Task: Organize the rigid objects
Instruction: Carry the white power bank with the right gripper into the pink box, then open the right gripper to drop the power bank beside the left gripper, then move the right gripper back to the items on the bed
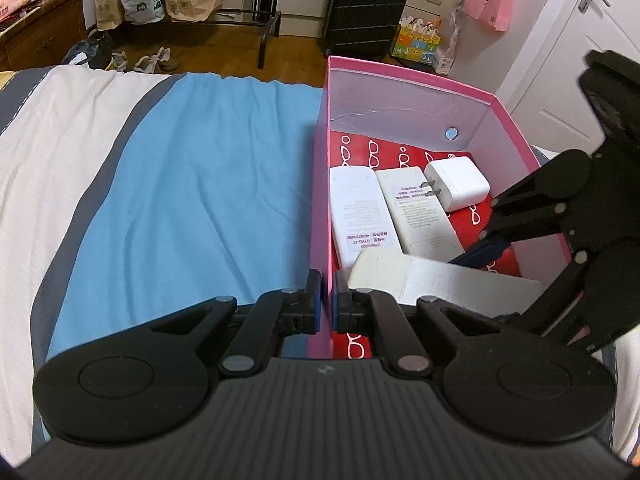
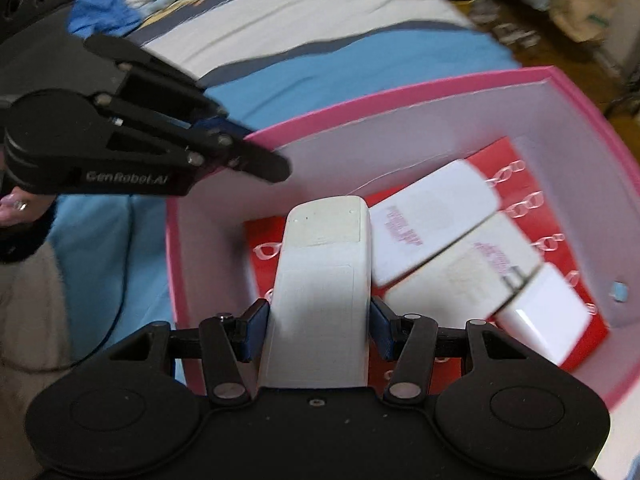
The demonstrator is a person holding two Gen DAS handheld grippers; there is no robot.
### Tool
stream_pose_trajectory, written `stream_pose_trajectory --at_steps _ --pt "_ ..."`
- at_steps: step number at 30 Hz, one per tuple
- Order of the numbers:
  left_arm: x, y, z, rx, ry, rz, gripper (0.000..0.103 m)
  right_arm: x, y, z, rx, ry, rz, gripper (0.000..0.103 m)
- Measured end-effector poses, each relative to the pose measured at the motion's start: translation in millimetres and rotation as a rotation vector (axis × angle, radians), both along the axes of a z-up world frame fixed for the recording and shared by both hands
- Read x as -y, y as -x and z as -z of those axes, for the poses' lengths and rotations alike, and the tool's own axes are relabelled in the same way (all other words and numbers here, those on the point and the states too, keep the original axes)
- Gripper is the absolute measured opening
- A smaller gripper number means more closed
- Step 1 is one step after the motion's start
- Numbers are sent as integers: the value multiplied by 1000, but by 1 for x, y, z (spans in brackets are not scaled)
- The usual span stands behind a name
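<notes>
Pink box [image 1: 408,80] wall clamped by left gripper [image 1: 327,300] | right gripper [image 2: 318,330] jaws grasping remote [image 2: 324,272]

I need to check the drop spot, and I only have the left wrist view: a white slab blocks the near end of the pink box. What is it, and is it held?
Observer: It is a white remote, back side up, clamped between the right gripper pads, over the box's near end.
Operator: What lies under its tip?
Observer: Bare red liner, beside the nearest of the two remotes lying flat.
Operator: And my left gripper?
Observer: The left gripper is shut on the pink box wall, steadying it.
</notes>
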State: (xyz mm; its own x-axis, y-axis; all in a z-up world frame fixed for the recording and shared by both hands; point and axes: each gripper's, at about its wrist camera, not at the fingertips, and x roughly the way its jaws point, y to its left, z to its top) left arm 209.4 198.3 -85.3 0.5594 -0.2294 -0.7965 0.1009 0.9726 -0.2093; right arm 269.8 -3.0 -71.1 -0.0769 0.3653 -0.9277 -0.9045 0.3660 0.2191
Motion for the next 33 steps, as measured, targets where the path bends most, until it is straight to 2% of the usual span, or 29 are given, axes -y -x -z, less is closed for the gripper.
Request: stream_pose_trajectory --at_steps 3,7,9,13,18,21,25,30,33 --pt "0 0 0 0 -2 0 5 -2 -3 1 -18 10 -81 58" --pt "-2 0 0 -1 1 -1 5 -7 -8 7 -93 26 -109 60" --pt "-2 0 1 -1 1 -2 5 -7 -6 4 -53 19 -101 66" --pt "0 1 0 -1 -7 -3 5 7 2 -7 65 -17 -26 66" --pt "1 0 1 -4 -1 -8 5 49 20 -40 157 -138 125 66" --pt "1 0 1 -5 -1 -8 5 76 29 -61 221 -166 209 66" --pt "1 1 1 -7 -1 -11 5 121 36 -84 281 -164 447 66" --pt "3 -1 2 -11 -8 -16 5 202 32 -85 256 -208 762 66" --pt "4 -1 1 -14 -11 -18 5 248 35 -65 236 -191 926 66"
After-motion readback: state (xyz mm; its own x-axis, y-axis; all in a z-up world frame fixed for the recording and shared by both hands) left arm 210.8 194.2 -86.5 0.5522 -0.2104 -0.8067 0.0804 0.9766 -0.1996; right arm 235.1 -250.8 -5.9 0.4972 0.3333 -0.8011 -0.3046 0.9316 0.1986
